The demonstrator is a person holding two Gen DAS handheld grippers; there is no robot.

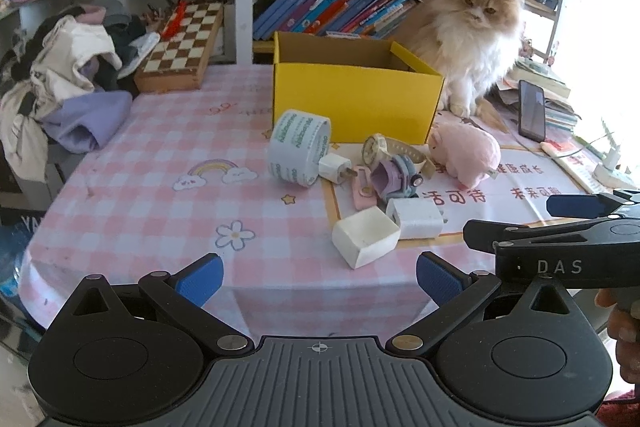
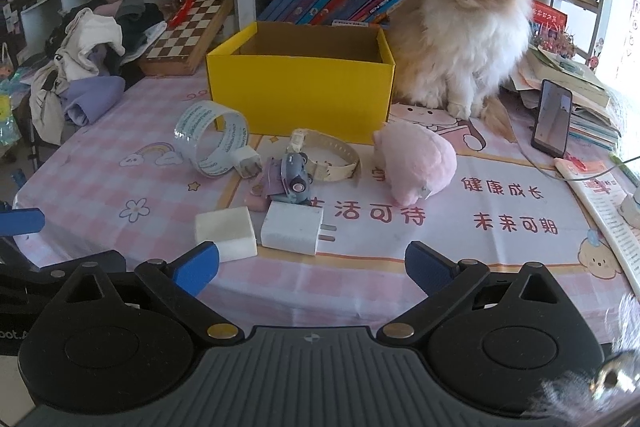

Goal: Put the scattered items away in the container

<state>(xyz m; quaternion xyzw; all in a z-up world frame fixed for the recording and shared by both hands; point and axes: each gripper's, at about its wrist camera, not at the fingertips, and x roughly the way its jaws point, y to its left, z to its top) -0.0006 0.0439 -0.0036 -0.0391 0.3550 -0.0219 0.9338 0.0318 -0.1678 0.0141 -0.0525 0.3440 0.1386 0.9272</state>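
Yellow box (image 2: pixel 300 95) floor hidden behind front wall.

Black left gripper (image 1: pixel 319 277), right gripper (image 2: pixel 312 265): blue ribbed pads, brass screws.

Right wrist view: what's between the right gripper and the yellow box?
Between the right gripper and the yellow box: a white charger, then a toy car and a watch. Shows in the right wrist view.

Fluffy orange cat (image 2: pixel 464 23) sitting at one o'clock, chessboard (image 2: pixel 188 27) at eleven, clothes heap (image 2: pixel 92 59) at ten, phone (image 2: pixel 552 119) propped at two.
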